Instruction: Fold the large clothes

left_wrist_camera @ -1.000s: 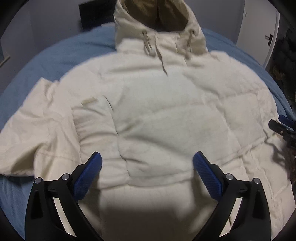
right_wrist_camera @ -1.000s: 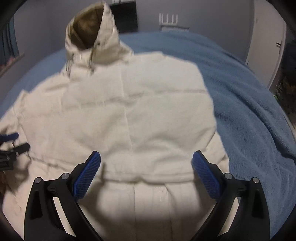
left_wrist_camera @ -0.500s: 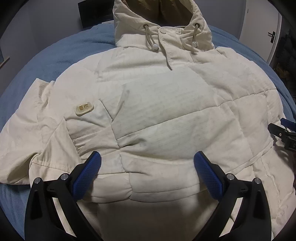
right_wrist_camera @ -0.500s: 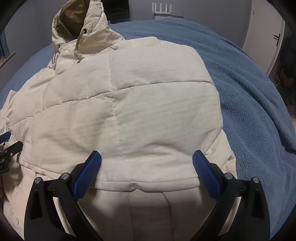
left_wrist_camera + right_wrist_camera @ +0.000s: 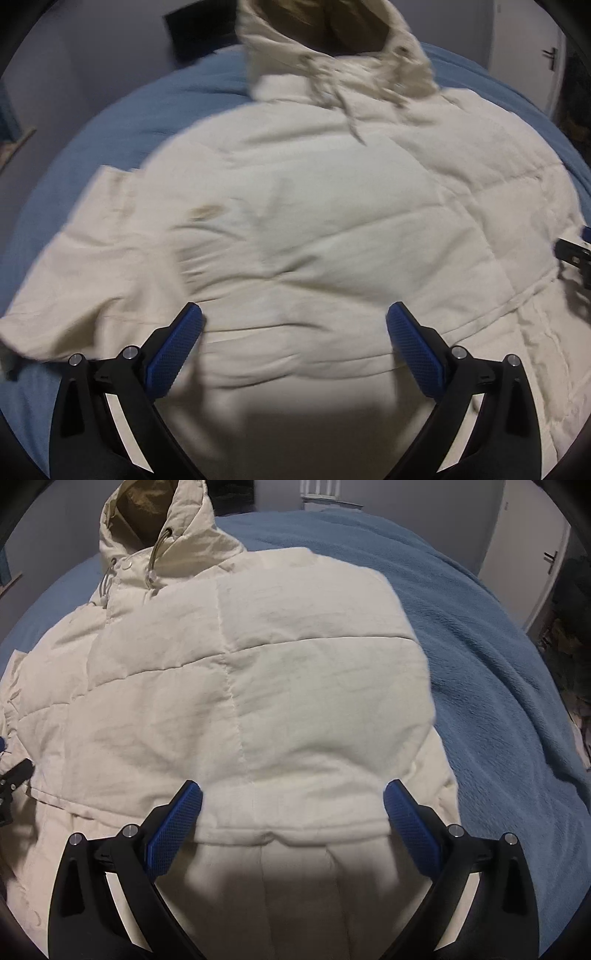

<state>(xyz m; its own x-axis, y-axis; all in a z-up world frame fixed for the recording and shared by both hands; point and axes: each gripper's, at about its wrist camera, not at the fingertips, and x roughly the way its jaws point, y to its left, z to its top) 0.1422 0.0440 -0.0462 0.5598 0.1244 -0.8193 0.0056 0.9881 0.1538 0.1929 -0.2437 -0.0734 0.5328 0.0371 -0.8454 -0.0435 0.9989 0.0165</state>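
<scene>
The jacket (image 5: 258, 686) lies front up on the blue blanket (image 5: 498, 664), spread across most of the bed, its hood (image 5: 155, 528) propped up at the far end and its hem toward the cameras, so the long axis runs from near to far, hood pointing away. The right side looks already tucked, with no sleeve lying out on the blanket there, while the left sleeve (image 5: 74, 288) lies spread outward, so I judge the fold is at an early stage: that sleeve and the lengthwise folds remain. The left gripper (image 5: 295, 343) hovers over the lower chest with jaws wide apart, holding nothing; the right gripper (image 5: 291, 819) is likewise spread wide and empty above the hem seam.
</scene>
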